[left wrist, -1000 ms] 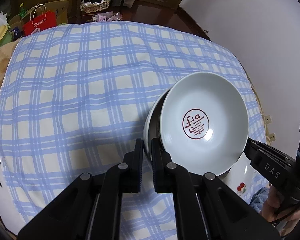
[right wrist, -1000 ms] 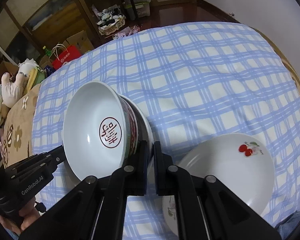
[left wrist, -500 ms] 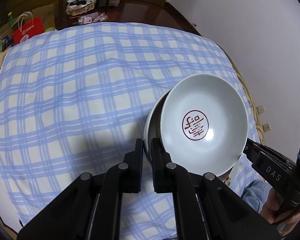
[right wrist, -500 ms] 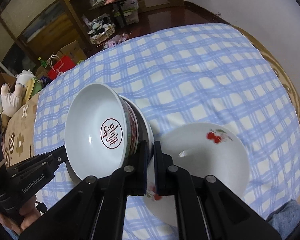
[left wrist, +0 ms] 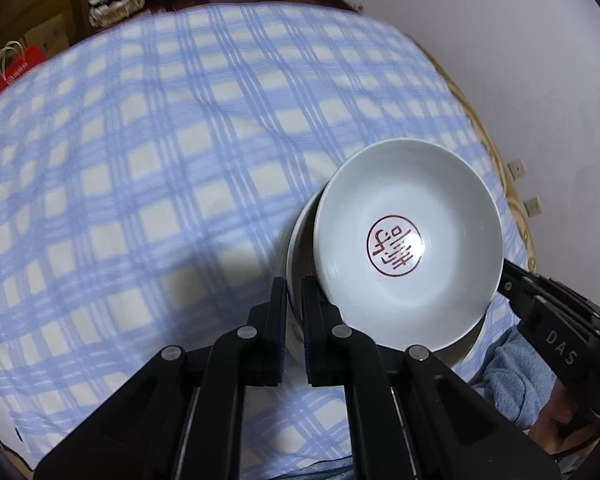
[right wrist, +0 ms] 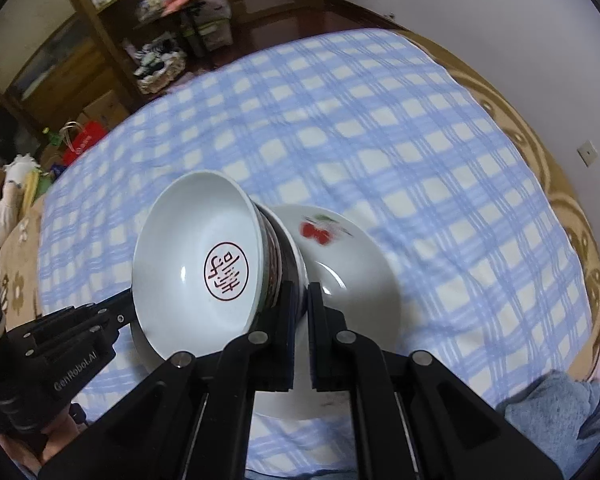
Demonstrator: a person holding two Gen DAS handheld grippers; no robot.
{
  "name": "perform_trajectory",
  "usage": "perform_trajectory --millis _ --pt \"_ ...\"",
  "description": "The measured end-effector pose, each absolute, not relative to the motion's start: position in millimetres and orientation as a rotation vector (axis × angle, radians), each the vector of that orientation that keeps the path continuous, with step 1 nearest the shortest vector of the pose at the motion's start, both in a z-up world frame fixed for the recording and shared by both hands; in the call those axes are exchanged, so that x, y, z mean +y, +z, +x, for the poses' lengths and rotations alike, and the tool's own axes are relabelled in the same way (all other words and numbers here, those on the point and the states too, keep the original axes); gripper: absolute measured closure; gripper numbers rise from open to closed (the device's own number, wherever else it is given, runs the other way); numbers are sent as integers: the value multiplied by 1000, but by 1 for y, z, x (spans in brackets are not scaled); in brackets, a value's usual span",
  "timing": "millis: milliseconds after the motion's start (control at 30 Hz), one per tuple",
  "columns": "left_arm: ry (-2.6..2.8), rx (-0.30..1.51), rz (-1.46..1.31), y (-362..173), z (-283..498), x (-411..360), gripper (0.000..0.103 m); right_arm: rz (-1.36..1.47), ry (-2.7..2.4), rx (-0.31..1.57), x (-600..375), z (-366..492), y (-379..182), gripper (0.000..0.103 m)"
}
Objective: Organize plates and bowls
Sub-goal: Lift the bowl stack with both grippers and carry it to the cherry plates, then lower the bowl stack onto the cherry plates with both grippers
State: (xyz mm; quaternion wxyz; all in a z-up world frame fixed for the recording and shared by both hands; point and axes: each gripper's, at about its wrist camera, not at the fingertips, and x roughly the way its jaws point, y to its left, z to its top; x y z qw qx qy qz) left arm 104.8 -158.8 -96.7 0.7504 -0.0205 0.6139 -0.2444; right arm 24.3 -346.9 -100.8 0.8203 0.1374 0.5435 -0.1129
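A white bowl with a red seal mark (left wrist: 404, 236) sits nested in a second bowl whose white rim (left wrist: 296, 256) shows behind it. Both are held in the air, tilted. My left gripper (left wrist: 295, 300) is shut on the outer bowl's rim. My right gripper (right wrist: 303, 300) is shut on the opposite rim of the same bowls (right wrist: 204, 256). A white plate with red cherries (right wrist: 340, 256) lies on the checked cloth just behind and right of the bowls in the right wrist view.
A blue and white checked cloth (left wrist: 140, 160) covers the round table. A wall (left wrist: 520, 60) stands close on the right. Shelves, boxes and a red bag (right wrist: 84, 140) stand on the floor beyond the far edge. A blue garment (right wrist: 560, 408) shows at the near right.
Both grippers have carried the nested bowls right and nearer the cherry plate. The plate now sits close behind the bowls in the right wrist view. Both grips are unchanged.
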Motion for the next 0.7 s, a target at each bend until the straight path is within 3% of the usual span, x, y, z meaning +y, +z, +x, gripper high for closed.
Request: perform_trajectory --millis 533,700 --pt "-533 1290 39 -92 106 -195 97 395 -293 1131 -380 6 -116 98" --pt "-540 1252 83 -84 106 -192 87 444 -283 1098 -393 1 -116 99"
